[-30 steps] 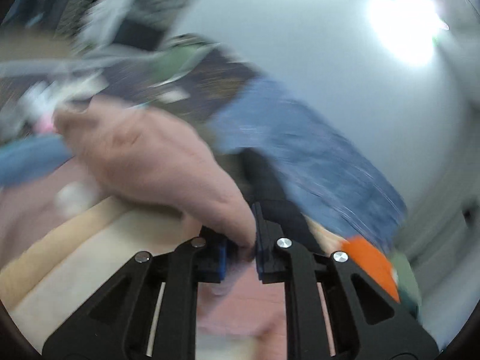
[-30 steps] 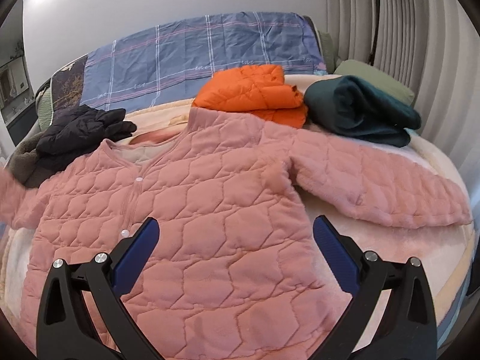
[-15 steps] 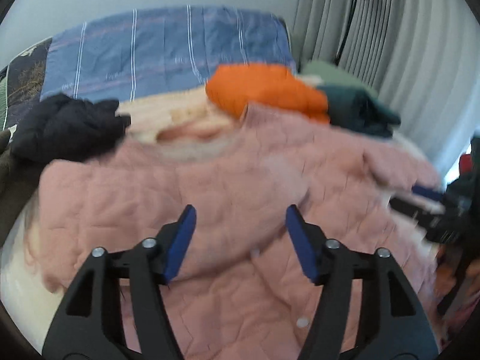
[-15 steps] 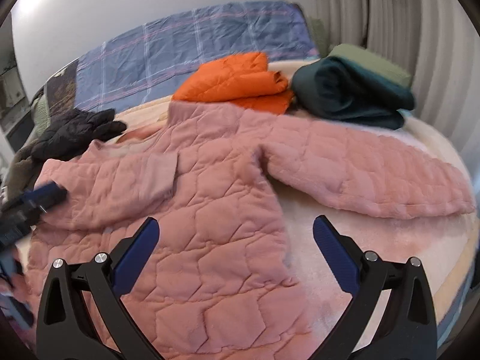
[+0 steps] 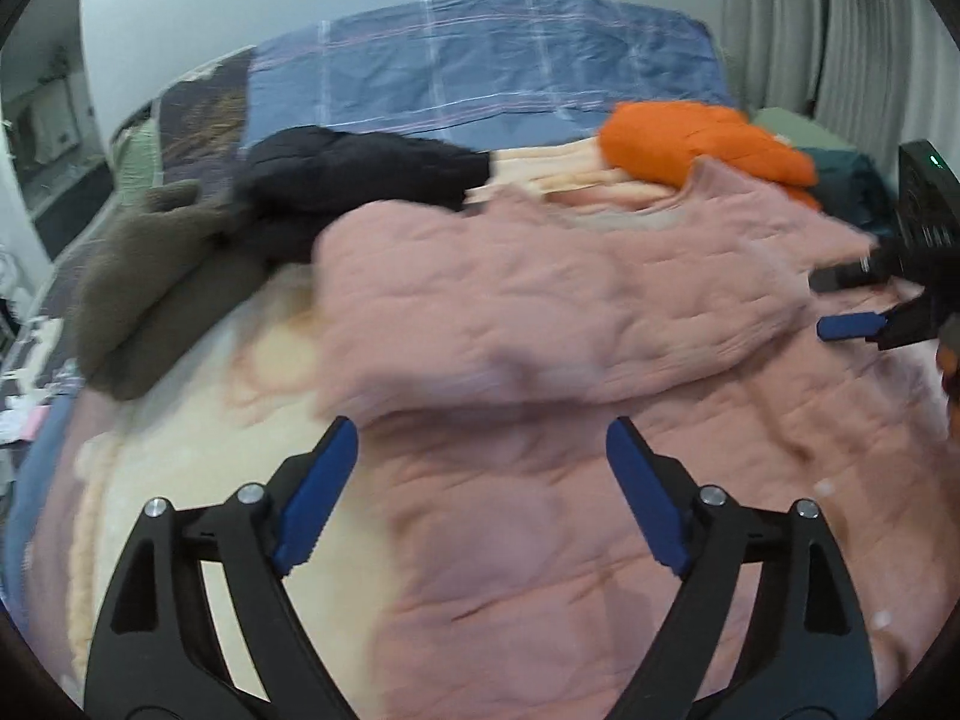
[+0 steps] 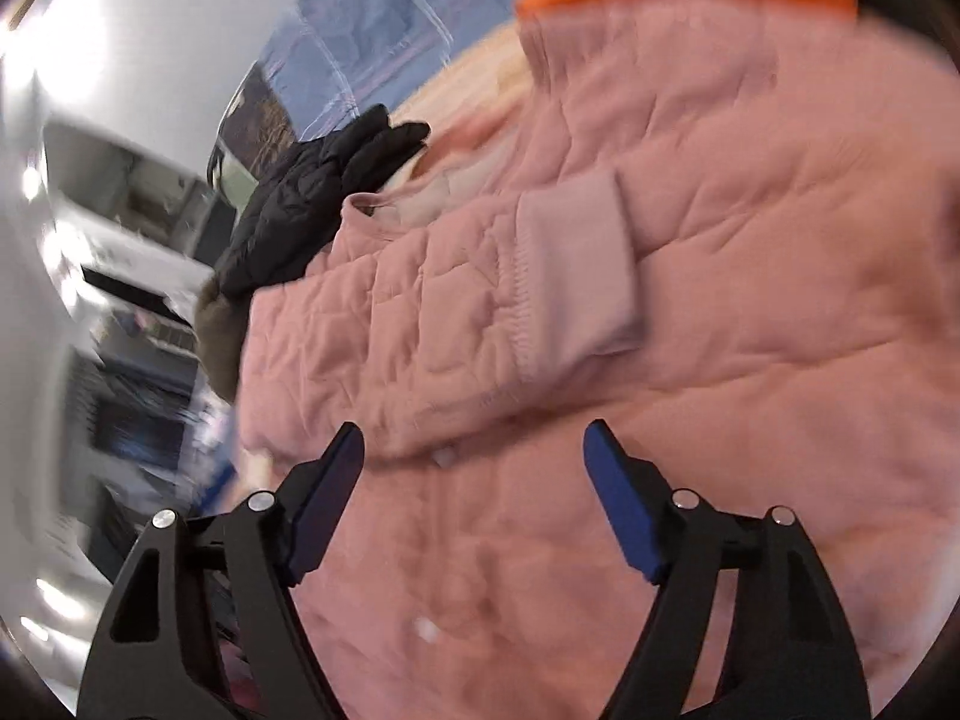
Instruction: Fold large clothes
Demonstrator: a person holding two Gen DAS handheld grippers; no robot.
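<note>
Padding makes the pink quilted jacket (image 5: pixel 540 510) soft, bulky and springy, I judge; it lies spread on the bed (image 5: pixel 198 396). Both my fingers gape empty; I'd pinch the cuff (image 6: pixel 576 276).

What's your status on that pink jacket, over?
Left claw open, empty. Right claw open, empty. Pink jacket flat on bed, one sleeve folded across front. Orange jacket touching collar; nothing blocking.
</note>
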